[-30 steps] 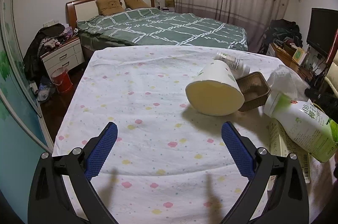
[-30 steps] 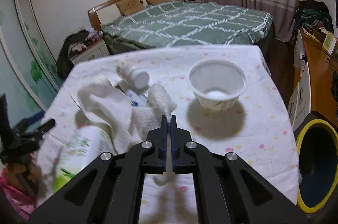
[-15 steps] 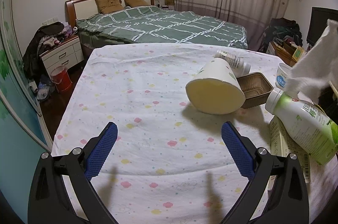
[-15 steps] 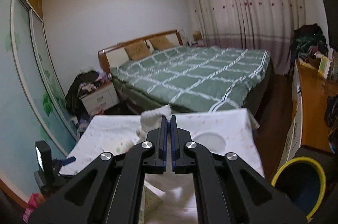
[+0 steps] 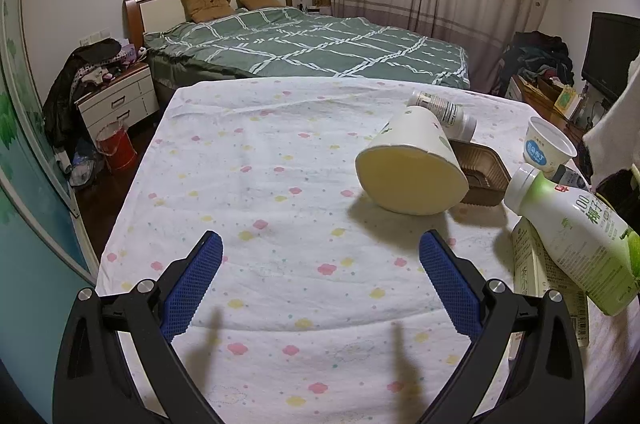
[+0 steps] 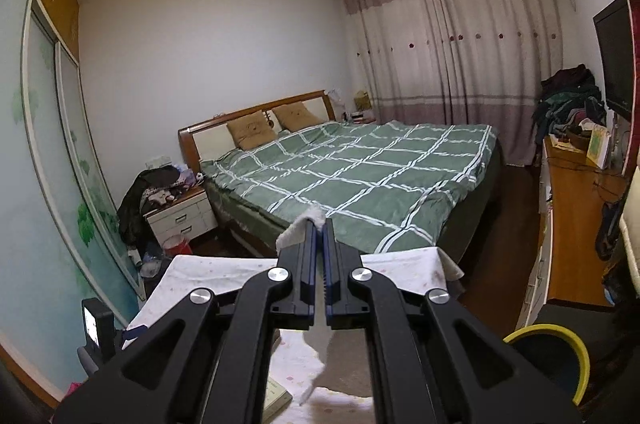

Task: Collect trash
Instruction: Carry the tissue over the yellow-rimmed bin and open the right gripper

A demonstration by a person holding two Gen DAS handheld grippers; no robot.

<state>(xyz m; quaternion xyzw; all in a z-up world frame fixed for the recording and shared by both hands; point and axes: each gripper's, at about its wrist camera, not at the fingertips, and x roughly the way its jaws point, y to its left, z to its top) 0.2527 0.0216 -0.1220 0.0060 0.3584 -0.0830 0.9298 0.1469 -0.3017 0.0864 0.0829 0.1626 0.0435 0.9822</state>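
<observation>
My right gripper (image 6: 318,224) is shut on a white tissue (image 6: 298,232), held high above the table; the rest of the tissue hangs below the jaws. The same tissue (image 5: 614,127) shows at the right edge of the left wrist view. My left gripper (image 5: 320,252) stands open low over the floral tablecloth (image 5: 260,191) with nothing between its fingers. Trash lies on the table's right side: a tipped paper bowl (image 5: 412,167), a brown tray (image 5: 482,175), a small white bottle (image 5: 442,111), a yogurt cup (image 5: 546,147), a green drink bottle (image 5: 576,236) and a flat carton (image 5: 536,272).
A yellow-rimmed bin (image 6: 560,356) stands on the floor at the lower right. Beyond the table are a green checked bed (image 6: 360,175), a white nightstand (image 5: 120,103), a red bucket (image 5: 116,147) and a wooden desk (image 6: 576,224) along the right wall.
My right gripper has risen and tipped up with the tissue, lifting it off the pile; the yogurt cup is now uncovered. The left gripper has stayed still.
</observation>
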